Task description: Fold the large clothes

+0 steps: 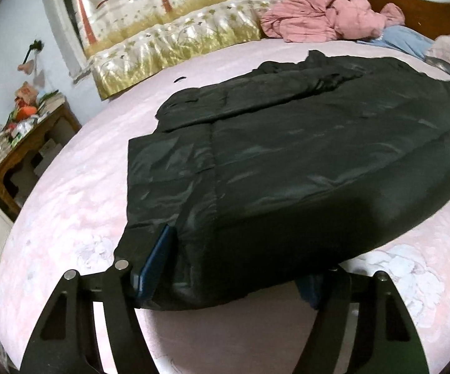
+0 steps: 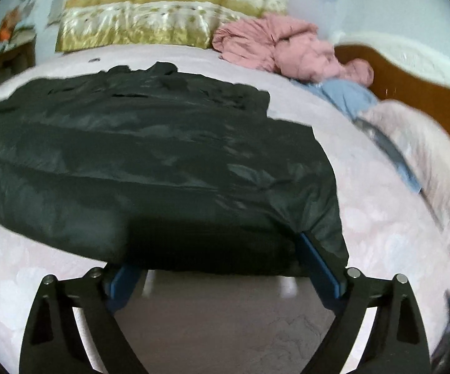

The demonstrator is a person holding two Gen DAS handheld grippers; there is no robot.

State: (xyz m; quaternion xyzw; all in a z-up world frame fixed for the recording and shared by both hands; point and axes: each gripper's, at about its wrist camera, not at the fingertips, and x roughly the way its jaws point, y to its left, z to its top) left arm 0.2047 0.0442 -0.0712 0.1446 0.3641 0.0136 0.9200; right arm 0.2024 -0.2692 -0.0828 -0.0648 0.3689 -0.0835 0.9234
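Black padded coat lies spread on the pink bed, near hem toward both cameras, collar end toward the far side.

Left tongs — jaws spread wide, the hem's near-left stretch bulging between them. Blue pad of one finger lies along the coat's edge; the other is mostly hidden under fabric. Not clamped, from what shows.

Right tongs — same picture at the hem's right stretch: jaws wide apart, thick dark fold sitting between them, one blue pad against the corner. The view is blurred, so whether it touches the fabric is hard to judge.

Pink jacket and a blue garment heaped near the headboard, well apart from the coat. Cluttered side table off the bed's left.

Risks, as I judge them:
- Slippery shell, puffy filling; a shallow bite may catch the top layer only, and the hem would slide out on lifting.
- Uneven grips left and right would skew the fold line.
- Carrying the hem too far risks dragging it into the pink jacket.
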